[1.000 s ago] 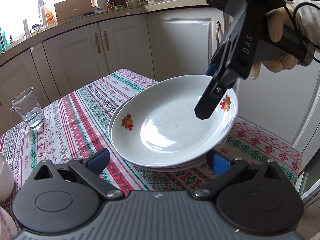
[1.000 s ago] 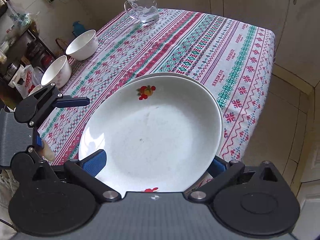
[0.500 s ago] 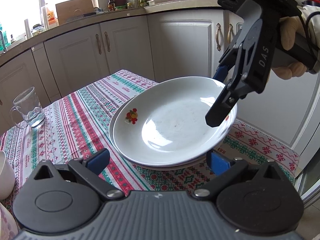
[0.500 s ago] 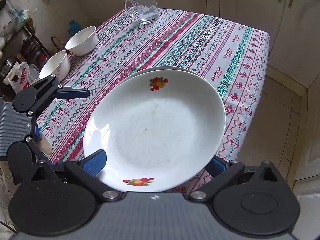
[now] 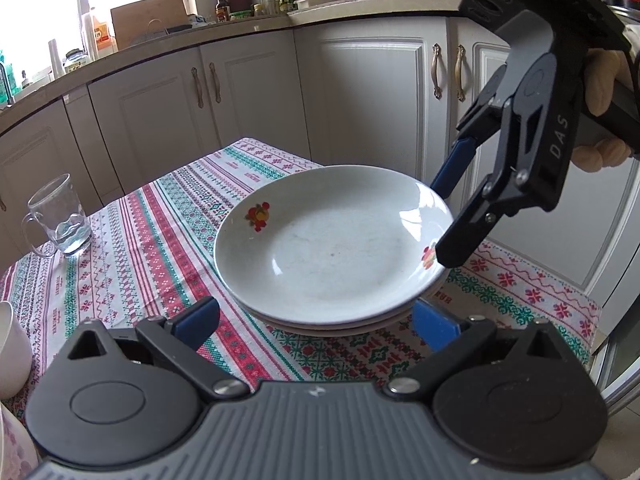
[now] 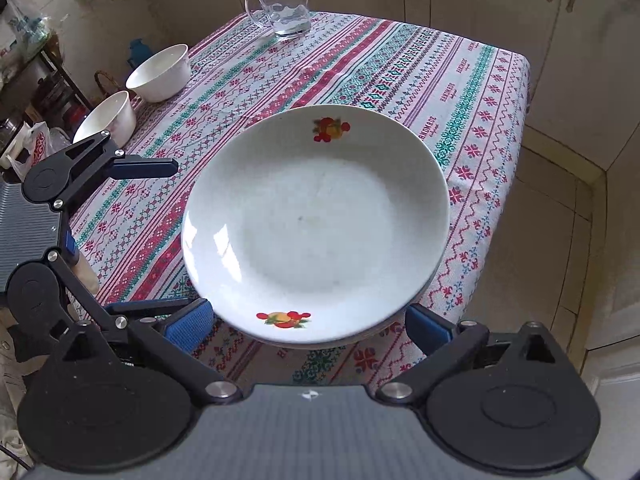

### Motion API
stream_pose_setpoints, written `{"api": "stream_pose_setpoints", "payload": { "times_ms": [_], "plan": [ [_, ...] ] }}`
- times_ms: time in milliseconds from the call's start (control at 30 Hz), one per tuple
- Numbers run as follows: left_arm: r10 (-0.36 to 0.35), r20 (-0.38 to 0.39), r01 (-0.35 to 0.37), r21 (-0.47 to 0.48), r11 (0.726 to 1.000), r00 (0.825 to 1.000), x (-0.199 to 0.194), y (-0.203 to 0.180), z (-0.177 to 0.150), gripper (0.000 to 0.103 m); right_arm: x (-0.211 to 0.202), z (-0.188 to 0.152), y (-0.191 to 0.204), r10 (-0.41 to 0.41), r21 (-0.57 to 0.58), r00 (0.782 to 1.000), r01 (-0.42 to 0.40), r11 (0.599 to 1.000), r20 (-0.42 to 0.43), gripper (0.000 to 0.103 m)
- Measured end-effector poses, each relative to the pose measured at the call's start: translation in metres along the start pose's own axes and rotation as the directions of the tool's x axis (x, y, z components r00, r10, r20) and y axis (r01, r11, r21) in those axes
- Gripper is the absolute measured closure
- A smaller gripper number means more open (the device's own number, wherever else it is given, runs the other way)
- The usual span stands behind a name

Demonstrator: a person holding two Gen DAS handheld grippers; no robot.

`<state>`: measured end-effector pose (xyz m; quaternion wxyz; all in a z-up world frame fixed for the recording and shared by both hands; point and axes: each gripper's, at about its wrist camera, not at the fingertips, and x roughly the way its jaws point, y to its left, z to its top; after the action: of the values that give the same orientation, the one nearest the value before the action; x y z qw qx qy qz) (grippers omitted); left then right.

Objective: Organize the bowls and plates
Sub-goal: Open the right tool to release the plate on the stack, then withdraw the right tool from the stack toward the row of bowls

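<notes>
Plate, white with fruit motifs, stacked on another plate at surface corner; my right gripper open around its rim, left gripper open, idle; next, by my judgement: bowls.

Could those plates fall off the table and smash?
Maybe. The plates sit stacked near the table corner, so a push from the right gripper, whose open jaws straddle the rim, might slide them toward the edge. The top plate looks slightly off-centre on the lower one and could slip. The bowls also sit close to the far edge.
</notes>
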<state>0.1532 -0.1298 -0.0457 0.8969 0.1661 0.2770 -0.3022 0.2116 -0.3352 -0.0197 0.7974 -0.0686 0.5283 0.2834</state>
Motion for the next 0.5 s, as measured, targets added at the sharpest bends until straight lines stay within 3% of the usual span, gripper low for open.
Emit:
{"api": "stream_pose_setpoints", "payload": {
  "times_ms": [267, 367, 500],
  "plan": [
    [-0.02, 0.019, 0.021, -0.03, 0.999, 1.0, -0.018, 0.007, -0.004, 0.001, -0.018, -0.01, 0.028, -0.096, -0.025, 0.985, 0.1, 0.995, 0.143, 0.0],
    [-0.011, 0.043, 0.014, -0.054, 0.998, 0.999, -0.036, 0.014, -0.006, 0.001, -0.022, -0.013, 0.047, -0.158, -0.03, 0.965, 0.168, 0.985, 0.207, 0.0],
    [0.019, 0.062, -0.014, -0.086, 0.996, 0.998, -0.064, 0.026, -0.015, 0.001, -0.023, -0.017, 0.079, -0.232, -0.026, 0.923, 0.252, 0.967, 0.308, 0.0]
  ]
}}
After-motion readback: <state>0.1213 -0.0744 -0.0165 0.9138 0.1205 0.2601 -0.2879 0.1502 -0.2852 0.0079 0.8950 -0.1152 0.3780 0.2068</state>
